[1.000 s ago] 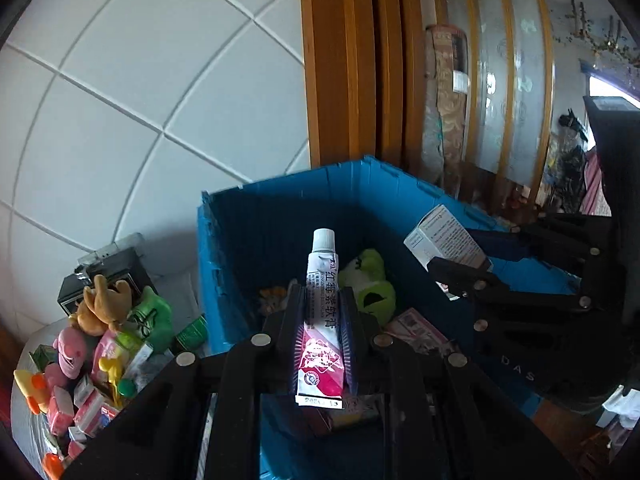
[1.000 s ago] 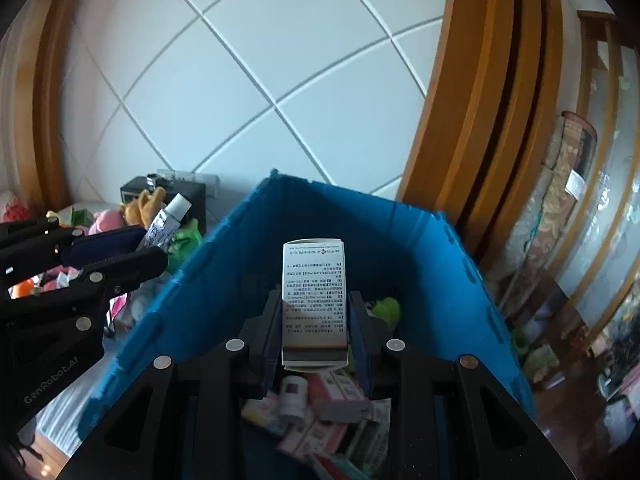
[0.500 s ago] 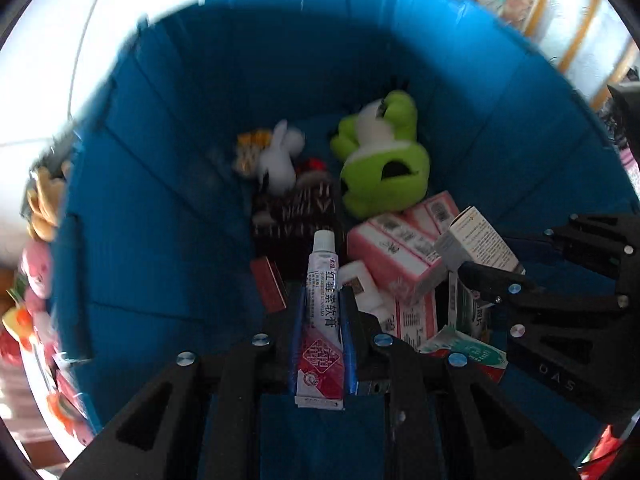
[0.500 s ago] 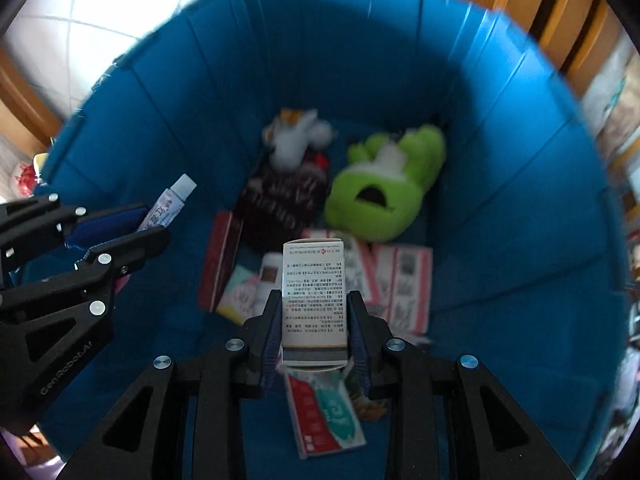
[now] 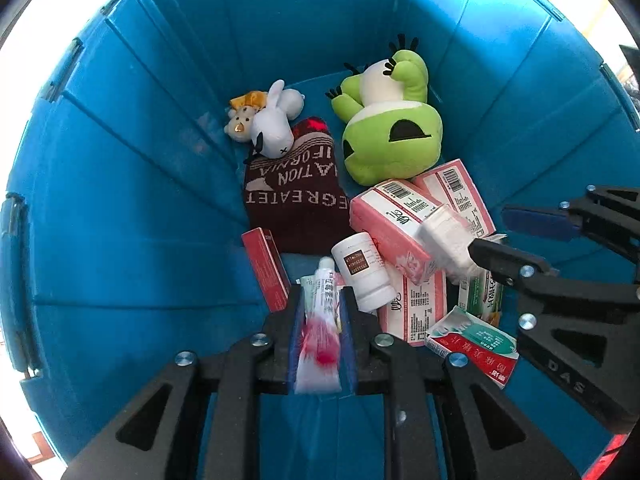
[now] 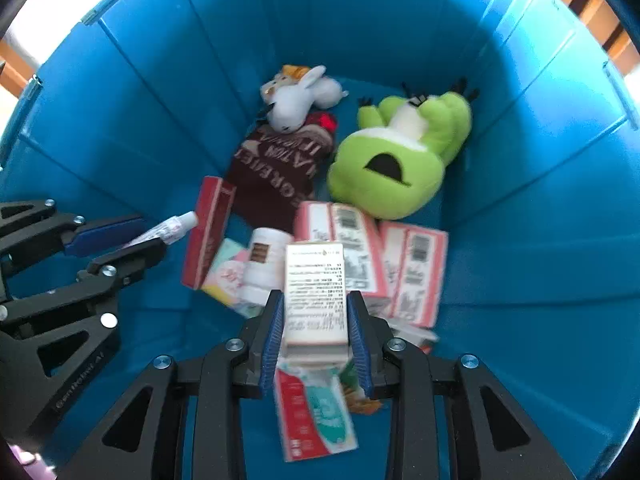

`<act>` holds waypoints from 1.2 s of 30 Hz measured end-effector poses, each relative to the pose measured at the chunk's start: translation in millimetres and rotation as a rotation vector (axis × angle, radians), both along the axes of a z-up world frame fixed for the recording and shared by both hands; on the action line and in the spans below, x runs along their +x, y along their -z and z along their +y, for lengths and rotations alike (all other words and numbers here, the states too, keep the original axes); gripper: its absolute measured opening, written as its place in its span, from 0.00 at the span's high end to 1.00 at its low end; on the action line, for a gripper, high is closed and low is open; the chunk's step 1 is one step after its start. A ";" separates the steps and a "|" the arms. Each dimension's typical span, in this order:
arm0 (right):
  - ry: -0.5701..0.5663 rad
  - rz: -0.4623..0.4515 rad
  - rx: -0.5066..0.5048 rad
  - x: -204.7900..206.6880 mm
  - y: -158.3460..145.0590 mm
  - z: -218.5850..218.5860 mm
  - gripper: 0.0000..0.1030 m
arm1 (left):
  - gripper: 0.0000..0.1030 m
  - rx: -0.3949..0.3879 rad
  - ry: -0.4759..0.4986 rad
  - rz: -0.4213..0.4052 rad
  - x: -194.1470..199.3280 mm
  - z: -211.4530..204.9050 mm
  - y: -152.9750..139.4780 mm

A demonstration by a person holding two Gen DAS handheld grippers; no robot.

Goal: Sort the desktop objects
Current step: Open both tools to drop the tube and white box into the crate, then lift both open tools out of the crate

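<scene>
Left claw just loosening round ointment tube — cap pointing down into bin.

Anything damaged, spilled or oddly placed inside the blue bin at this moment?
Nothing spilled or damaged. The blue bin holds a loose jumble: pink boxes overlapping, a white bottle on its side, a green plush upside down. The tube in the left gripper is blurred, with its jaws just opening.
</scene>
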State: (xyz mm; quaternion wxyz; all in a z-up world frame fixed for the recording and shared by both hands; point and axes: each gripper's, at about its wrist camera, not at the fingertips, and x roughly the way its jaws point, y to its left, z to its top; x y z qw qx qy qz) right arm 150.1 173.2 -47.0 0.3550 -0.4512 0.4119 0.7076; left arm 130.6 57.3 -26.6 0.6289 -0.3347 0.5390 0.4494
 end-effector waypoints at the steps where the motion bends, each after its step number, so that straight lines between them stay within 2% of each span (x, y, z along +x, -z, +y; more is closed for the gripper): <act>1: 0.002 0.006 0.002 1.4 -1.2 0.1 0.68 | 0.67 0.000 -0.002 -0.004 -0.3 0.2 0.1; 2: 0.004 0.006 0.007 2.4 -2.4 0.6 0.67 | 0.52 0.001 -0.004 -0.010 -0.9 -0.3 -0.9; 3: 0.009 0.001 0.016 3.9 -4.3 -0.7 0.63 | 0.42 0.006 -0.005 -0.017 -1.2 -0.5 -1.5; 8: 0.016 -0.020 0.064 10.1 -16.2 -11.7 0.54 | 0.41 0.050 0.002 -0.032 -2.3 -10.0 -17.5; 10: 0.034 -0.032 0.094 15.1 -23.3 -17.0 0.40 | 0.41 0.087 -0.006 -0.055 -5.5 -15.6 -28.8; 13: 0.057 -0.046 0.162 22.9 -37.8 -28.3 0.27 | 0.41 0.145 -0.008 -0.097 -11.2 -28.6 -47.4; 15: 0.077 -0.045 0.216 28.6 -50.5 -39.5 0.24 | 0.41 0.215 0.006 -0.116 -13.9 -42.6 -62.5; 16: 0.087 -0.036 0.241 31.4 -56.7 -45.3 0.17 | 0.41 0.257 0.014 -0.125 -15.3 -51.2 -70.4; 19: 0.122 -0.013 0.351 40.5 -77.8 -68.7 0.13 | 0.41 0.386 0.045 -0.160 -20.7 -79.7 -93.7; 22: 0.153 0.008 0.449 46.7 -95.8 -92.3 0.04 | 0.35 0.504 0.047 -0.189 -28.6 -103.8 -112.1; 24: 0.183 0.034 0.514 51.0 -106.3 -109.5 0.01 | 0.23 0.593 0.033 -0.203 -36.5 -120.7 -122.9; 27: 0.233 0.091 0.571 59.7 -114.6 -129.2 0.01 | 0.13 0.704 0.015 -0.240 -51.2 -143.6 -133.7; 29: 0.275 0.132 0.623 64.4 -119.8 -141.9 0.00 | 0.07 0.751 0.005 -0.256 -59.9 -154.3 -137.6; 33: 0.413 0.186 0.802 70.6 -132.3 -177.5 0.00 | 0.04 0.860 -0.026 -0.235 -72.8 -177.3 -142.7; 35: 0.478 0.192 0.864 67.4 -133.6 -193.7 0.00 | 0.02 0.871 -0.030 -0.239 -78.3 -184.9 -143.3; 36: 0.492 0.192 0.863 63.9 -132.4 -198.0 0.00 | 0.01 0.863 -0.026 -0.258 -83.1 -186.6 -143.7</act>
